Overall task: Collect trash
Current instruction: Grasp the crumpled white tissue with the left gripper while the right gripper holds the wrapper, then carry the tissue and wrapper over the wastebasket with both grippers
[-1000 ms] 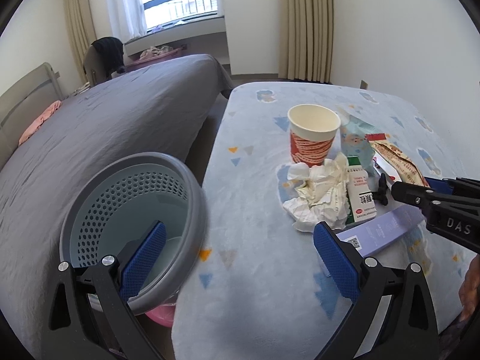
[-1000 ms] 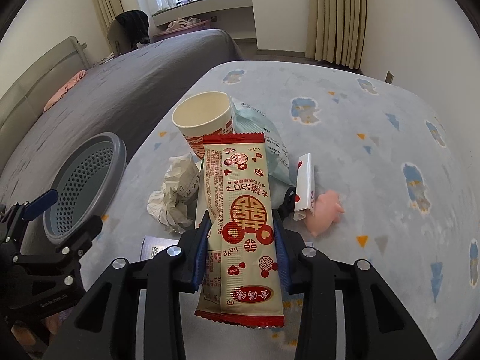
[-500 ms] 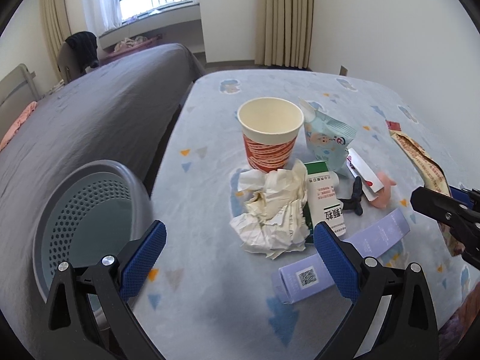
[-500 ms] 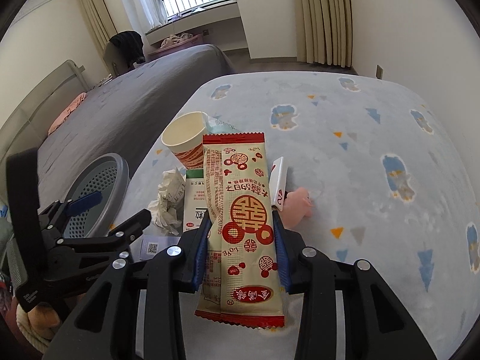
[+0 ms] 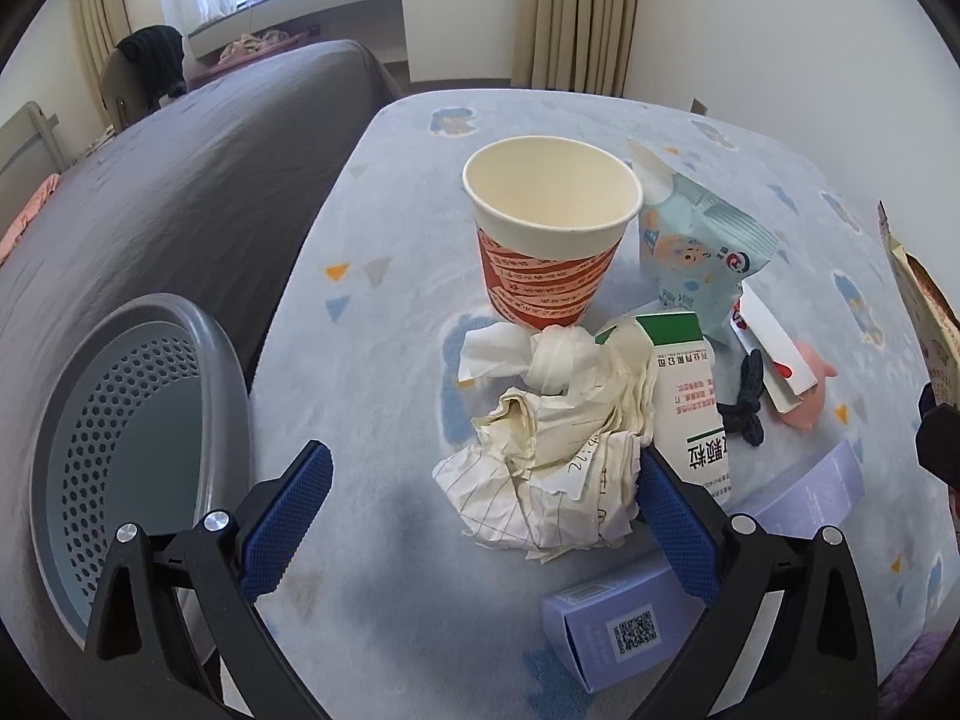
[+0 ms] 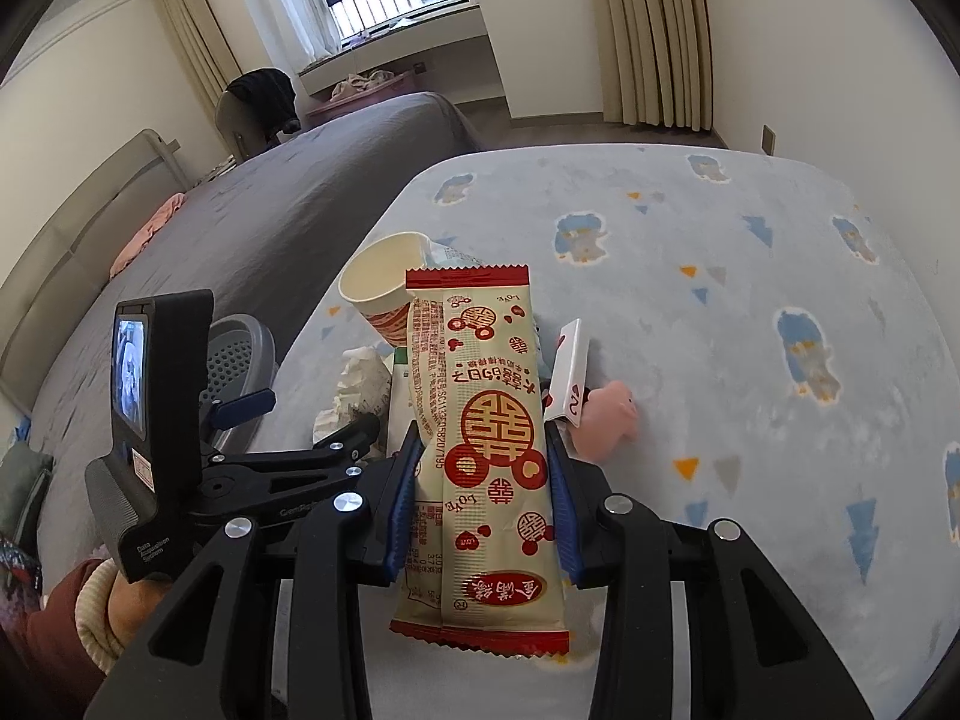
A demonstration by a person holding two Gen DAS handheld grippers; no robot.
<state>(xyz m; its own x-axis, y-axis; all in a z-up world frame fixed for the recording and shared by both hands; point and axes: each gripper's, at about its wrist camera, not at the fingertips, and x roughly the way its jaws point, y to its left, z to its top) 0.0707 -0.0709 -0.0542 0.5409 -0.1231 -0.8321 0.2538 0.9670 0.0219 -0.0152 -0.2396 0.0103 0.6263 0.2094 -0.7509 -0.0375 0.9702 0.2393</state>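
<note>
My left gripper (image 5: 480, 516) is open and hangs low over the blue patterned table (image 5: 372, 396). A crumpled wad of paper (image 5: 552, 456) lies just ahead of its fingertips, close to the right blue pad, untouched. Behind the wad stands a red and white paper cup (image 5: 552, 240). My right gripper (image 6: 480, 510) is shut on a cream and red snack wrapper (image 6: 486, 450), held above the table. The grey perforated trash basket (image 5: 120, 420) sits left of the table's edge, seen small in the right wrist view as the trash basket (image 6: 240, 348).
A white and green carton (image 5: 690, 396), a light blue packet (image 5: 696, 246), a purple box (image 5: 660, 600), a black clip (image 5: 747, 402), a white card box (image 6: 567, 372) and a pink toy (image 6: 606, 414) lie on the table. A grey bed (image 5: 180, 192) runs along the left.
My left gripper has swung right from over the basket to the crumpled paper and come lower. The right gripper rose a little with the wrapper, then stayed still.
</note>
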